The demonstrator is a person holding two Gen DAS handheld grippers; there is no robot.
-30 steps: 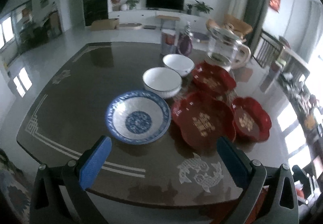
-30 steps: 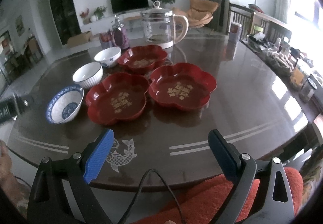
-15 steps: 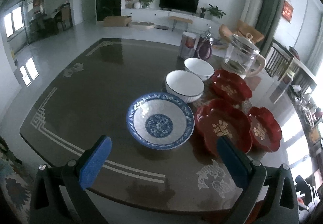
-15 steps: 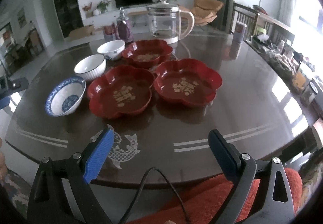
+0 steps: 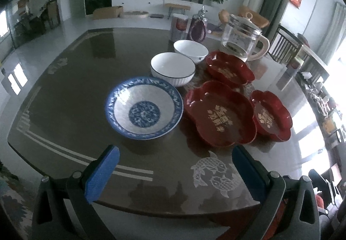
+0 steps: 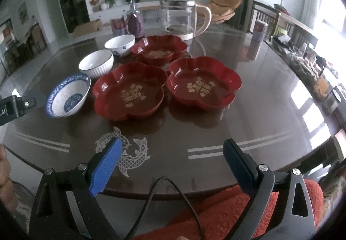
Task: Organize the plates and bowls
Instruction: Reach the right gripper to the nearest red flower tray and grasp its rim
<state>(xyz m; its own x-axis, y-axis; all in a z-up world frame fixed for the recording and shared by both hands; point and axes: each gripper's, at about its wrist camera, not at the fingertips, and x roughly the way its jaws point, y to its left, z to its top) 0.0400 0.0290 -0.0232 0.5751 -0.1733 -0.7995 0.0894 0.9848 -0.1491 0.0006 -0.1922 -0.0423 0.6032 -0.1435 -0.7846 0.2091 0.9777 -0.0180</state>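
Six dishes stand on the dark glossy table [image 5: 71, 97], none stacked and none held. Three bowls form a diagonal row on the left side of the group. The blue-patterned bowl [image 5: 143, 108] is nearest, the ribbed white bowl [image 5: 172, 68] lies just beyond it, and the small white bowl [image 5: 190, 51] with a blue motif is farthest. Three red flower-shaped plates stand to the right of the bowls. The near-left red plate [image 6: 129, 91] sits just beside the blue-patterned bowl, the near-right red plate [image 6: 204, 82] sits just beside it, and the far red plate [image 6: 160, 50] stands behind both, near the small white bowl.

The left gripper [image 5: 175, 172] hovers over the near table edge with its jaws spread wide and nothing between them. The blue-patterned bowl lies ahead of its left finger, apart from both blue pads [image 5: 100, 175].

The right gripper [image 6: 170, 165] is likewise fully spread and empty, positioned above the near edge over the white fish emblem [image 6: 125, 151]. The two near red plates lie ahead of it, well apart from the fingers. A black cable [image 6: 173, 196] loops up between its fingers.

A glass kettle [image 6: 183, 18] with a cream handle stands at the far side behind the plates, with a purple bottle [image 6: 134, 21] to its left. An orange-red textile [image 6: 216, 214] shows below the table edge in the right wrist view.
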